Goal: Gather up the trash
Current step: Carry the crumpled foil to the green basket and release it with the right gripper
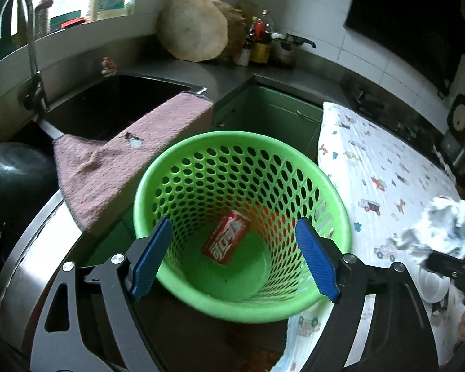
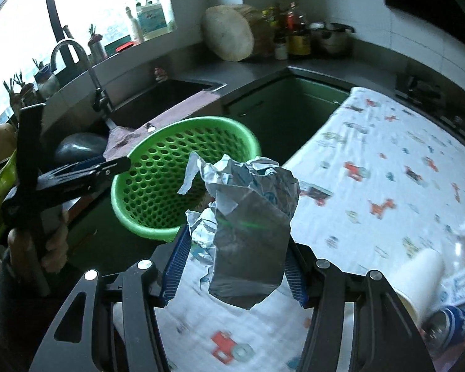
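My left tongs (image 1: 232, 260) hang wide open w/ nothing in them right over the green bin (image 1: 334, 192), and the red can (image 1: 226, 240) lies flat at the bottom, so that bit of trash looks done. My right tongs (image 2: 234, 255) are squeezed on a crumpled foil bag (image 2: 248, 217), held up off the table (image 2: 372, 155) cloth so it won't drag, just beside the bin rim (image 2: 183, 124). The bin's mouth is wide & free, but my left tongs are near it, so they could get bumped.
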The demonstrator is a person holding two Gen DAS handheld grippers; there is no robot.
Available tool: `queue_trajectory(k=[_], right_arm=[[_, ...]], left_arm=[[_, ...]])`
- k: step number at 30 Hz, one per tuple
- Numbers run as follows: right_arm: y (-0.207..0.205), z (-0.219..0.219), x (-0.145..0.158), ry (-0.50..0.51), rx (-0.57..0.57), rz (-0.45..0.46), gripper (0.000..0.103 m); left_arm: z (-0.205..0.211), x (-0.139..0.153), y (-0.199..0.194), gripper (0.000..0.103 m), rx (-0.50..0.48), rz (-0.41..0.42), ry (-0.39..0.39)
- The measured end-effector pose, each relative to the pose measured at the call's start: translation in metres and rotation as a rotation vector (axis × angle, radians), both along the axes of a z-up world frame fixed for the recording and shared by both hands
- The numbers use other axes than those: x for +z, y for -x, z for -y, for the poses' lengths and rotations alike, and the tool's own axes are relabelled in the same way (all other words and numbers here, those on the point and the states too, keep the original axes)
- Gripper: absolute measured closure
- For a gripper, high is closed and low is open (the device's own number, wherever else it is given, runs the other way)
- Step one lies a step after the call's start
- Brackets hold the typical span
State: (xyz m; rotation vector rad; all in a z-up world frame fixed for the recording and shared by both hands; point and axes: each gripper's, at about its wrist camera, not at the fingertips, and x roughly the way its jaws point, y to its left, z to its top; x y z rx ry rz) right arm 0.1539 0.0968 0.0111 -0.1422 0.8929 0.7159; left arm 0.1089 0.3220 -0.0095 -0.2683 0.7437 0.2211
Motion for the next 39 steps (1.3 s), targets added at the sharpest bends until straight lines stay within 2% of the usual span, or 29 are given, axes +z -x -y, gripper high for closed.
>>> queue_trajectory(k=[8,14,16,18,20,21,26,39], right_arm=[[-0.010,-0.055,-0.015,0.008,0.073,-0.016,0.048],[-0.024,-0.084,-0.034,0.002,0.108,-0.078,0.048],[-0.027,-0.092,-0.038,0.009,0.113,-0.083,0.046],[-0.029,-0.098,-0.042,0.004,0.120,-0.086,0.037],[-0.032,-0.101,-0.041,0.003,0.115,-0.073,0.033],[-0.032,-0.102,-0.041,0.000,0.115,-0.072,0.029],[-0.032,-0.095,-0.034,-0.014,0.111,-0.068,0.026],[-0.006,-0.022,-0.006,-0.020,-0.002,0.005,0.026]], left_arm=[[-0.004,0.007,0.027,0.020,0.043,0.020,-0.033],[-0.013,0.007,0.042,0.019,0.067,0.024,-0.019],[-0.015,0.006,0.045,0.019,0.074,0.024,-0.016],[-0.017,0.005,0.047,0.019,0.079,0.021,-0.010],[-0.018,0.003,0.048,0.019,0.085,0.018,-0.003],[-0.018,0.002,0.048,0.019,0.086,0.016,0.001],[-0.017,0.000,0.048,0.019,0.087,0.013,0.007],[0.018,0.014,0.047,0.019,0.029,0.042,-0.006]])
